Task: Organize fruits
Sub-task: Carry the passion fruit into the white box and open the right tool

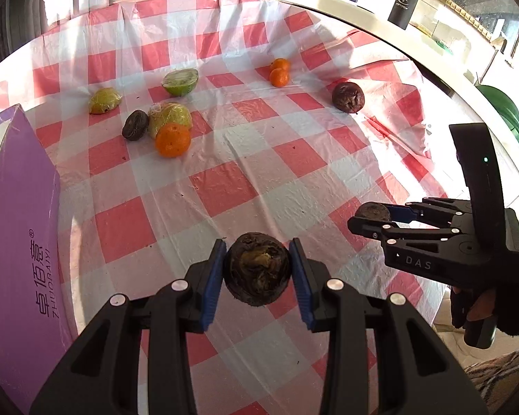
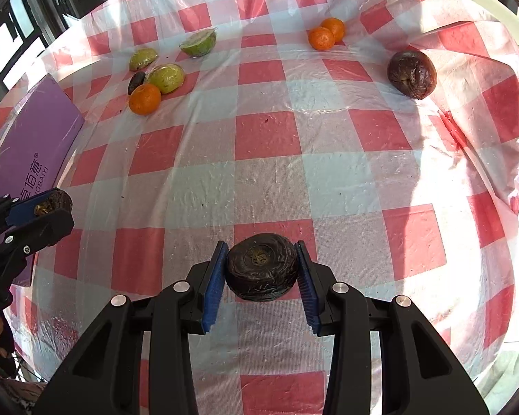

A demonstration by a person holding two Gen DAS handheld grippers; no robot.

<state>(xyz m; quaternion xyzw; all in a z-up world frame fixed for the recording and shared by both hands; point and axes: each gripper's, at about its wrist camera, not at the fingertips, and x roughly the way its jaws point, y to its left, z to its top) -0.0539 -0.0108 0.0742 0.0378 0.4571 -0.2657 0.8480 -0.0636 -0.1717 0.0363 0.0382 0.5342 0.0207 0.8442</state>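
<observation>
- Both jaws clenched, left gripper (image 1: 256,269) and right gripper (image 2: 261,269), each on a dark fruit, held above the worktop (image 2: 266,180).
- Best kept level, then set gently beside the dark fruit (image 2: 411,74) by the far right edge.

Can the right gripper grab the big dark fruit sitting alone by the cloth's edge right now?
Probably not yet. The right gripper is already shut on a dark wrinkled fruit, so its jaws are full. The path across the checkered cloth to the lone dark fruit looks clear, though.
</observation>
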